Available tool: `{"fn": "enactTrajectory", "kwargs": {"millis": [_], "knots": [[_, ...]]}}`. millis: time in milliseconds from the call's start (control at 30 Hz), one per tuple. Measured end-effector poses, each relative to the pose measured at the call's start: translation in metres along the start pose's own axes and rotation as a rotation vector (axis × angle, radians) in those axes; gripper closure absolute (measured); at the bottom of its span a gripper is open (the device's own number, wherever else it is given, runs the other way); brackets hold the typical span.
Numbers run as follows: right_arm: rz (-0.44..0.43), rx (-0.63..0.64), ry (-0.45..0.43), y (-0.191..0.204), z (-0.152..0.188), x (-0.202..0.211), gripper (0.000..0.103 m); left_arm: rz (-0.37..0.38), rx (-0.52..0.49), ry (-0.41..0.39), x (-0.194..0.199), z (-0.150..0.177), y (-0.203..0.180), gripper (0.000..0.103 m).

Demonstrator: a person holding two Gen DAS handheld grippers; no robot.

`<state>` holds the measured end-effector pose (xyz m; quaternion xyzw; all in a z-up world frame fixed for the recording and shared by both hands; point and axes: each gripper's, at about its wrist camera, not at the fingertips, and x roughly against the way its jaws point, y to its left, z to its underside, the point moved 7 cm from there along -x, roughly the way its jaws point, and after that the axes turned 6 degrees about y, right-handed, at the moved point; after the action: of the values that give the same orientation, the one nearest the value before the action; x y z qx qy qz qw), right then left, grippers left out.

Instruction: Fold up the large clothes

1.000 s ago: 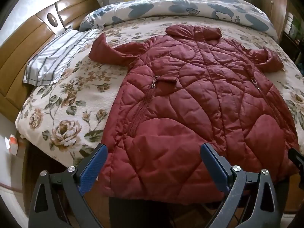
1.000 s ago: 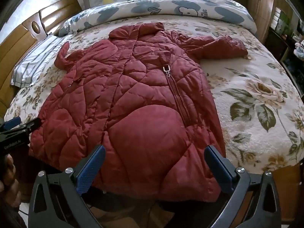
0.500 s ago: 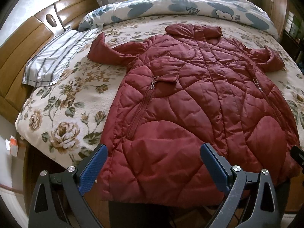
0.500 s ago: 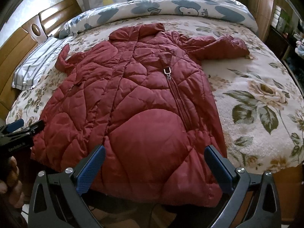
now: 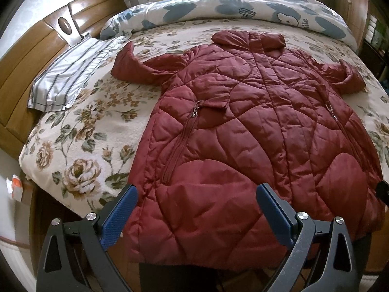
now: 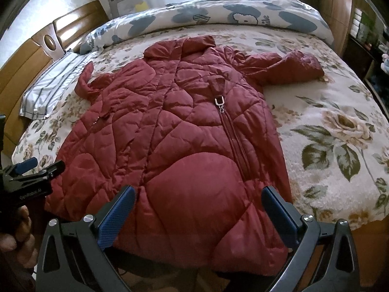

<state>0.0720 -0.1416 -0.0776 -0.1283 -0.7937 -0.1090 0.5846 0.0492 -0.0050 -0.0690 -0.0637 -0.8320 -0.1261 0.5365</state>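
Observation:
A dark red quilted coat (image 5: 243, 131) lies flat on the bed, collar at the far end, hem hanging slightly over the near edge, both sleeves spread out to the sides. My left gripper (image 5: 197, 214) hovers open over the hem's left part, blue pads wide apart, holding nothing. In the right wrist view the same coat (image 6: 184, 141) fills the middle, and my right gripper (image 6: 198, 215) stands open above the hem's right part. The left gripper (image 6: 31, 170) also shows at that view's left edge, held by a hand (image 6: 14, 238).
The bed has a floral cover (image 5: 80, 146), a striped pillow (image 5: 70, 70) by the wooden headboard (image 5: 29, 56) on the left, and a blue-patterned duvet (image 5: 231, 9) rolled along the far side. Wooden furniture (image 6: 335, 7) stands at the right. Floor lies below the near edge.
Both grippers have drifted slightly forward and upward over the coat's hem. The coat itself has not moved, and both grippers stay open.

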Motion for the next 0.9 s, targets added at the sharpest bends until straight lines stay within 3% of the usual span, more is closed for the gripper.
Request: {"fn": "enactTrajectory", "kwargs": {"millis": [900], "knots": [[-0.018,-0.053,0.012,-0.022,-0.031,-0.011,0.0,0.017,0.007,0.012,-0.017,-0.027,-0.003,0.004]]}}
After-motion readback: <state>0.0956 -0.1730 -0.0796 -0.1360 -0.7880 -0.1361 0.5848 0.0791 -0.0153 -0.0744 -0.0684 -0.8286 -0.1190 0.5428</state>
